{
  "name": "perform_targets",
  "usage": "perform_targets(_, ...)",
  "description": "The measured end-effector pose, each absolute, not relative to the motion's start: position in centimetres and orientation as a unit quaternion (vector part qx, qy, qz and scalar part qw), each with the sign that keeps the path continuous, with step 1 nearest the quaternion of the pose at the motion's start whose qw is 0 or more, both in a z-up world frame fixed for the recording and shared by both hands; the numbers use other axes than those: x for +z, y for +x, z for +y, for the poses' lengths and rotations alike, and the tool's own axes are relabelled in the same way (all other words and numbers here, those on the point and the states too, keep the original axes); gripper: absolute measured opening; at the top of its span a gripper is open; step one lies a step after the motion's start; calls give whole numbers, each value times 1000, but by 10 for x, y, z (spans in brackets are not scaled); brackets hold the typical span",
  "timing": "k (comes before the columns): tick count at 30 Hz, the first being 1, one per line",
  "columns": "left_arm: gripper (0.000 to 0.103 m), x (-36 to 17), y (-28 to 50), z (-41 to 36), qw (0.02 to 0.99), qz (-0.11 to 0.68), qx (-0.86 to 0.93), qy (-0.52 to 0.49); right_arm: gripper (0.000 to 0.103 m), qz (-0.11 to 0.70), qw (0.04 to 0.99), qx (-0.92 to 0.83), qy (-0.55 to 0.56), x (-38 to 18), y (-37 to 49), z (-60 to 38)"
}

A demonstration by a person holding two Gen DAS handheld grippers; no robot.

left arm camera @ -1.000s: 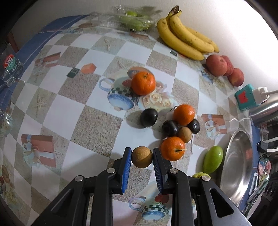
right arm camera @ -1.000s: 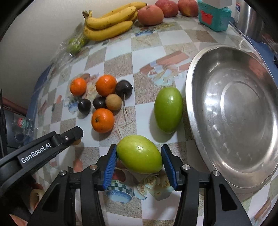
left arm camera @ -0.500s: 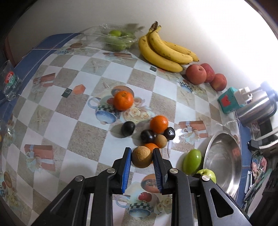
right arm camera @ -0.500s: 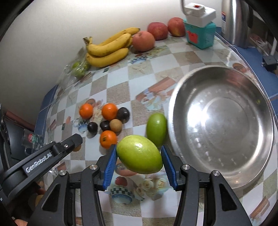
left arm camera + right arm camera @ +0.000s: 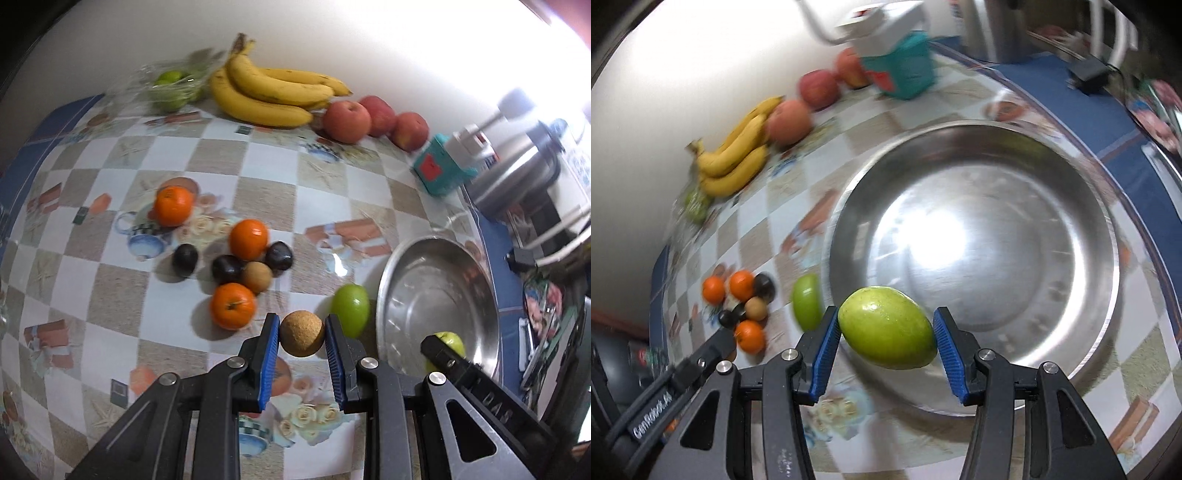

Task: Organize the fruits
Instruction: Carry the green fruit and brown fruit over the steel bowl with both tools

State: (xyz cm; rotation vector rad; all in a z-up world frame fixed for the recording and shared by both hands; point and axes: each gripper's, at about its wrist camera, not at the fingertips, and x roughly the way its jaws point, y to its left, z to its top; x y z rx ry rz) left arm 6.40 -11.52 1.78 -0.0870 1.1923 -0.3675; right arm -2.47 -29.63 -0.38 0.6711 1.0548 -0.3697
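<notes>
Mango [image 5: 887, 328] between right tongs [image 5: 885, 345]

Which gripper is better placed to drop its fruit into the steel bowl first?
Right gripper: its green mango hangs over the steel bowl. The left gripper holds its brown fruit over the tablecloth.

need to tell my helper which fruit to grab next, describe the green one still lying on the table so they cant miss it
Find the big steel bowl at the right of the checked tablecloth. Just beside its left rim lies a smooth oval green fruit, alone on the cloth. The oranges and dark plums cluster further left; the other green fruit is held in the right gripper.
</notes>
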Motion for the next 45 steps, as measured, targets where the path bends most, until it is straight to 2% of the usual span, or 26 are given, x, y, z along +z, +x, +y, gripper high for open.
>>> perform_targets(17, 27, 8, 38, -195, 807, 513, -291, 19, 53, 463, 775, -267, 336, -21, -46, -345)
perform_targets(45, 28, -25, 38, -222, 790, 529, -307, 40, 54, 476, 759, -295, 333, -41, -42, -352)
